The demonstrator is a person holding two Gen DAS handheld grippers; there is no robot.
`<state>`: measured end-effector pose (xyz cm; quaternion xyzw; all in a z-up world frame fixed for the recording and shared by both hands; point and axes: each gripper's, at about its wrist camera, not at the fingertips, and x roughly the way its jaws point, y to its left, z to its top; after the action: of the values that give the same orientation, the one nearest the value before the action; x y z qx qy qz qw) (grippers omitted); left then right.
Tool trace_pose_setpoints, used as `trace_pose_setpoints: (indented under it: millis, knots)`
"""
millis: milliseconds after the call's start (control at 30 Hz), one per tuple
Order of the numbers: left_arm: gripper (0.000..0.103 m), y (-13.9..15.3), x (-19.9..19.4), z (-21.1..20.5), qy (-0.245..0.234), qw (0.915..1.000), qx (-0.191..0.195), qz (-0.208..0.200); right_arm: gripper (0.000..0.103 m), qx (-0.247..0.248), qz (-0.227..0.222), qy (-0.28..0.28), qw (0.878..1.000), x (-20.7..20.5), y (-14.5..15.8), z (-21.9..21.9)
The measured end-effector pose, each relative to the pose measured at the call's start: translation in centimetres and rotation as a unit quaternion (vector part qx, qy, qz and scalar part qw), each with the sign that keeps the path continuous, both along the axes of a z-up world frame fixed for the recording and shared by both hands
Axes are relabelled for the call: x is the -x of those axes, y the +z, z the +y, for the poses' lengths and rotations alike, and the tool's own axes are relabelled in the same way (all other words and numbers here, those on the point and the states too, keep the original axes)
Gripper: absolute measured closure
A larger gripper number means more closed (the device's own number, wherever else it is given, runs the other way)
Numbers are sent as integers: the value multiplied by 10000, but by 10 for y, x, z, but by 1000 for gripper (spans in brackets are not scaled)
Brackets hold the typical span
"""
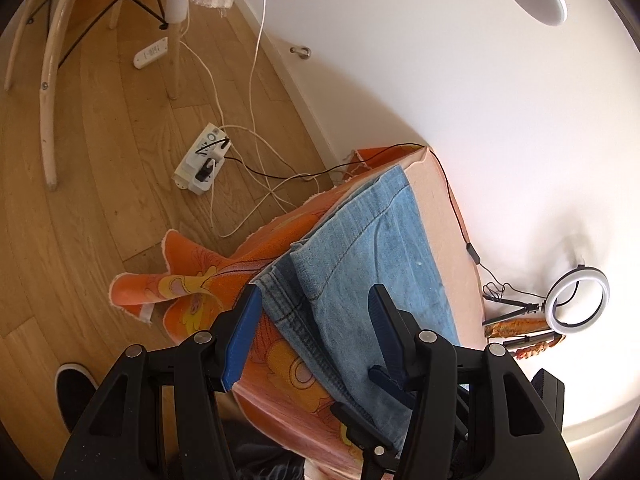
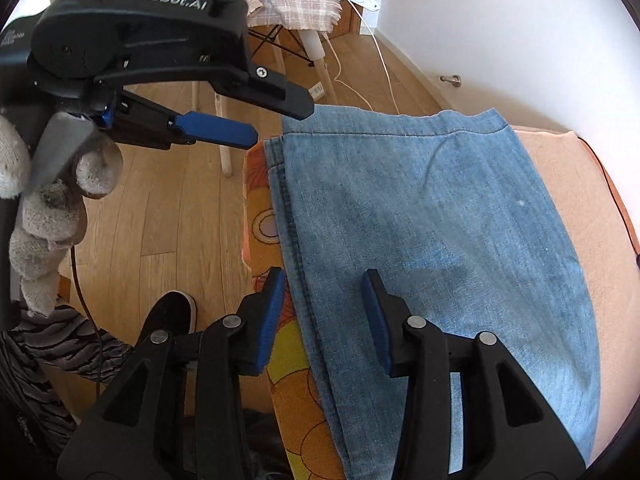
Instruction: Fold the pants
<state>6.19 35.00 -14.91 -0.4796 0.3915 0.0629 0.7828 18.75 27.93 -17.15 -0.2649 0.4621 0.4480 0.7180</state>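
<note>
Light blue jeans (image 2: 440, 220) lie folded flat on a table under an orange cartoon-print cloth (image 2: 260, 200). Their seamed long edge runs along the table's left side. My right gripper (image 2: 324, 280) hovers open over that seamed edge, with denim below the gap and no pad pressing on it. My left gripper (image 2: 280, 120), in a gloved hand (image 2: 48, 200), is open just off the table's left edge and points at the jeans' far left corner. In the left wrist view the left gripper (image 1: 314, 294) stands open above the jeans (image 1: 372, 240), gripping nothing.
Wooden floor lies left of the table, with a power strip (image 1: 202, 164) and loose cables. A black shoe (image 2: 168, 320) stands near the table's edge. A ring light (image 1: 578, 300) on a small tripod sits by the wall on the right. Chair legs (image 1: 48, 92) are at the far left.
</note>
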Motion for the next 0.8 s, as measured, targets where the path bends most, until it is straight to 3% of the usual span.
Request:
trace_pose_setpoints:
  millis: [67, 167, 300, 333, 467, 800]
  knots:
    - [49, 1, 0, 0, -9, 10000, -26, 0, 52, 66, -108, 115, 9999, 6, -1, 3]
    - [49, 2, 1, 2, 22, 10000, -17, 0, 53, 83, -194, 140, 9997, 7, -1, 6]
    - [49, 1, 2, 2, 35, 10000, 56, 7, 88, -40, 42, -148, 9999, -9, -1, 3]
    - [49, 0, 2, 1, 20, 10000, 65, 8, 89, -125, 200, -254, 9994, -16, 0, 0]
    - [49, -1, -2, -5, -74, 9996, 254, -33, 90, -635, 1050, -654, 9903, -43, -2, -14]
    - [46, -11, -24, -22, -222, 9995, 163, 142, 90, -1210, 1568, -976, 9753, -48, -6, -38]
